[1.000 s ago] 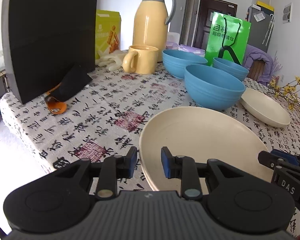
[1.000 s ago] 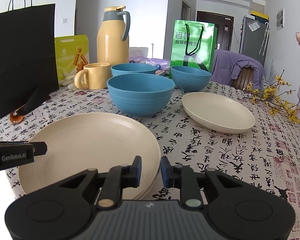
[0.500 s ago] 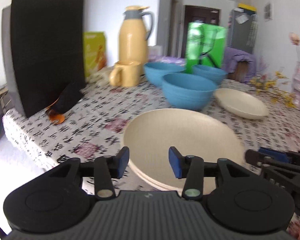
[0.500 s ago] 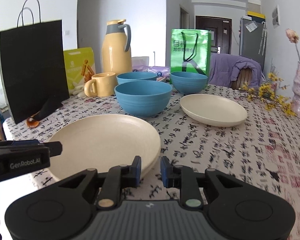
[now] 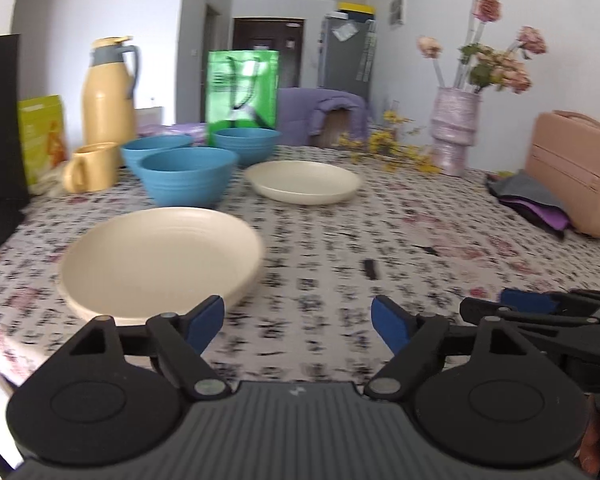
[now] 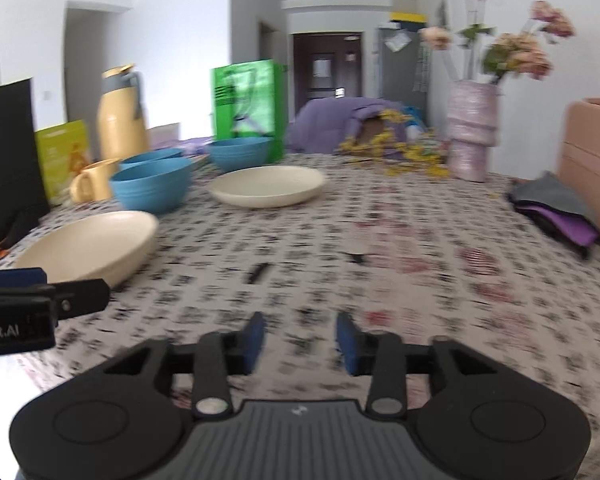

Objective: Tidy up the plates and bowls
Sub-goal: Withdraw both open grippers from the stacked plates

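Big cream plate (image 5: 160,256) sits on the table (image 5: 440,248) at the left, w/ 3 blue bowls (image 5: 186,176) just behind it. 2nd cream plate (image 5: 302,182) lies more to the middle, apart from the 1st. Left gripper (image 5: 298,320) is wide open, holding nothing, over bare cloth beside the big plate. Right gripper (image 6: 300,340) is partly open, empty too.

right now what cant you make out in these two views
- Tablecloth print: motion blur in both wrist views.
- Near plate: its front rim is hidden by the left gripper in the left view.
- Rear blue bowl: mostly behind the front bowl, right view.
- Black bag: cut off by the left edge.
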`<action>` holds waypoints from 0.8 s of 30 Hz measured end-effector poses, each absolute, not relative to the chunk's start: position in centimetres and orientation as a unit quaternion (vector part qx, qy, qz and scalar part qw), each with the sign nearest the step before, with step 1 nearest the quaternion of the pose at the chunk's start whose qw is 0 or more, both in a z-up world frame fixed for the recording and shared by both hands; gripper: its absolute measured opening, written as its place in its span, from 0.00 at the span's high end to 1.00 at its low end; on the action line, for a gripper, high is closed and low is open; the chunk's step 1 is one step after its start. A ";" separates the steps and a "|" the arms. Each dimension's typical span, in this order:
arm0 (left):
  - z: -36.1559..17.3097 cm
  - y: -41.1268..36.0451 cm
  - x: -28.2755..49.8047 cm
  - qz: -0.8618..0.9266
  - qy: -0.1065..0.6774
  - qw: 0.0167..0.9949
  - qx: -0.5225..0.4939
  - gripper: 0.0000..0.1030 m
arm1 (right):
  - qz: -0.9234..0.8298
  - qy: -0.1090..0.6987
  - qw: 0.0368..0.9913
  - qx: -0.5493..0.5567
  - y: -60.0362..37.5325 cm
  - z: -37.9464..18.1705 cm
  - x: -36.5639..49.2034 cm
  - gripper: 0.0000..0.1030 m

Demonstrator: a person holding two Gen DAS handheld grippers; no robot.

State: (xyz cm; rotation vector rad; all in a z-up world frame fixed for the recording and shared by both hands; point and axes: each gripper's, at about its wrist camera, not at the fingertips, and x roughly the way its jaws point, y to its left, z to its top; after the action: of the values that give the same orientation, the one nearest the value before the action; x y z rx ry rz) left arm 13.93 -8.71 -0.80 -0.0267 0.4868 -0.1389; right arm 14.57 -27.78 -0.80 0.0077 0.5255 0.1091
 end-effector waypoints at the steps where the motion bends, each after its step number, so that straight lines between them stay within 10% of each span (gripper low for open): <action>1: -0.9 -9.2 13.9 -0.077 0.241 0.967 -0.012 0.19 | 0.044 0.255 0.966 0.006 -28.6 -0.8 14.2 0.40; 12: -1.0 -10.9 14.7 -0.106 0.236 0.966 0.003 0.07 | -0.014 0.217 0.976 0.006 -32.4 -0.9 13.7 0.07; 24: 0.2 -10.5 19.0 -0.118 0.239 0.964 -0.027 0.05 | -0.005 0.223 0.975 0.009 -31.9 -0.6 17.1 0.06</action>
State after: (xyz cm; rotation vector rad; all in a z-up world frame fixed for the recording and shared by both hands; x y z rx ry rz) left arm 19.01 -10.47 0.22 -0.0545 0.4835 -0.2382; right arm 17.09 -31.89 -0.63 0.0172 0.4501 -0.0094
